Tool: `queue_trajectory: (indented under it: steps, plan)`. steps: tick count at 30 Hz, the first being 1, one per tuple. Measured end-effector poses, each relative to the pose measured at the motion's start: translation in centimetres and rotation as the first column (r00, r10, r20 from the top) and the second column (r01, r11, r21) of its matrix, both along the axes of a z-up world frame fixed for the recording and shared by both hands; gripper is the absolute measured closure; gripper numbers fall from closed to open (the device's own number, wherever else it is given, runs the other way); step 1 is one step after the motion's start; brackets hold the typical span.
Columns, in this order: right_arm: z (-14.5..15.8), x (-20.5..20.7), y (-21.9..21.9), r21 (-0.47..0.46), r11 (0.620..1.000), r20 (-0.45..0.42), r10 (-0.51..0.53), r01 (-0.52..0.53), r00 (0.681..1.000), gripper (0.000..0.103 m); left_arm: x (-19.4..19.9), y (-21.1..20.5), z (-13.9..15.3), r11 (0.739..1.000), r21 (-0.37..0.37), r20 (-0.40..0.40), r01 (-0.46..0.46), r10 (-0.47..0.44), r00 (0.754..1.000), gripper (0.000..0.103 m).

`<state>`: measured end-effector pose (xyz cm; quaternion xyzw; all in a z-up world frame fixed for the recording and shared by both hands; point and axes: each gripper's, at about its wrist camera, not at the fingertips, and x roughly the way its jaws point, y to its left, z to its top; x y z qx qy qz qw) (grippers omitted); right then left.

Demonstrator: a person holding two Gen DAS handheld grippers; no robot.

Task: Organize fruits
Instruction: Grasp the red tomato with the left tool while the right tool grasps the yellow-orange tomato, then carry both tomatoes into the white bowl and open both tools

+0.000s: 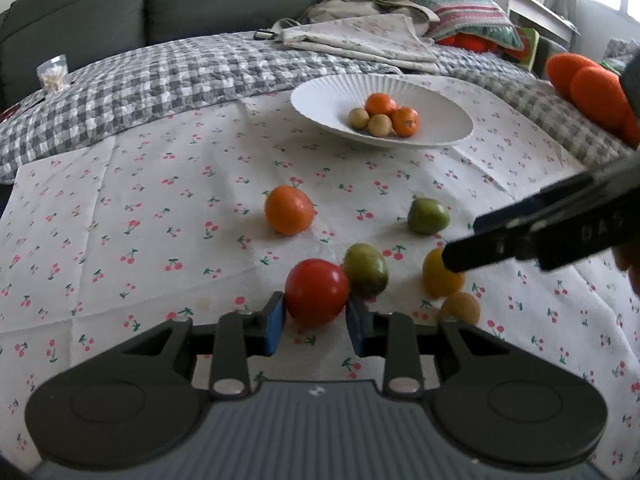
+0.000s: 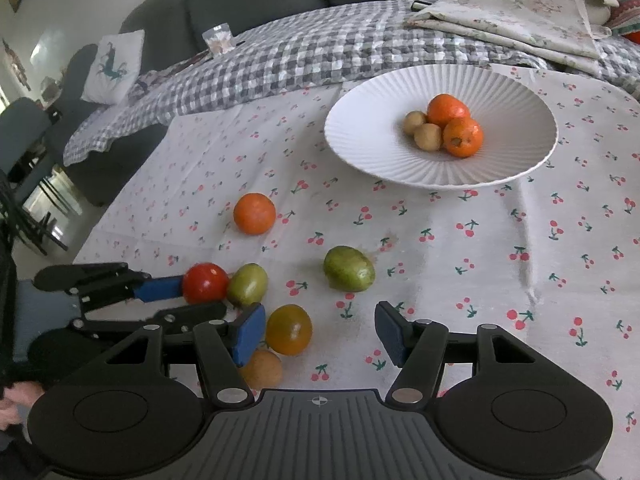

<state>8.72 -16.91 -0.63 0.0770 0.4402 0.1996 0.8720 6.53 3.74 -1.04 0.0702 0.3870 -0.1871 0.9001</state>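
My left gripper [image 1: 316, 320] is shut on a red tomato [image 1: 317, 297] that rests low over the cherry-print cloth; the tomato also shows in the right wrist view [image 2: 205, 282]. A green fruit [image 1: 366, 269] touches the tomato's right side. My right gripper [image 2: 320, 330] is open and empty, with a yellow-orange tomato [image 2: 289, 329] just inside its left finger and a tan fruit [image 2: 262, 368] below it. Another green fruit [image 2: 349, 269] and an orange [image 2: 254, 213] lie loose farther out. A white ribbed plate [image 2: 372, 148] holds two oranges and two small tan fruits.
The cherry-print cloth [image 2: 500, 280] covers the surface. A grey checked blanket [image 1: 160, 84] lies behind it, with folded fabric [image 1: 360, 38] and cushions on it. A small glass [image 1: 53, 72] stands at the far left. A grey sofa is at the back.
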Motion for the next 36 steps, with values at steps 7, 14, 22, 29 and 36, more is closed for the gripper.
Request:
queue_trajectory:
  steps: [7, 14, 22, 29, 36]
  plan:
    - [-0.5, 0.2, 1.2, -0.038, 0.999, 0.032, 0.037, -0.036, 0.999, 0.058, 0.0, 0.7, 0.6, 0.999, -0.023, 0.003, -0.032, 0.032, 0.999, 0.072]
    - [-0.3, 0.0, 2.9, -0.068, 0.993, 0.077, 0.100, -0.095, 0.992, 0.083, 0.0, 0.9, 0.6, 0.999, -0.027, 0.003, -0.042, 0.042, 0.999, 0.072]
    - [-0.2, -0.4, 4.1, -0.122, 0.985, 0.122, 0.135, -0.120, 0.983, 0.084, 0.0, 1.3, 0.9, 0.997, -0.041, 0.010, -0.060, 0.061, 0.998, 0.072]
    - [0.0, -0.5, 4.1, -0.130, 0.984, 0.124, 0.135, -0.119, 0.983, 0.083, -0.2, 1.5, 1.1, 0.996, -0.051, 0.014, -0.071, 0.072, 0.997, 0.072]
    - [0.7, -0.4, 3.3, -0.109, 0.988, 0.130, 0.119, -0.105, 0.984, 0.083, -0.1, 1.7, 1.3, 0.994, -0.064, 0.015, -0.088, 0.089, 0.996, 0.072]
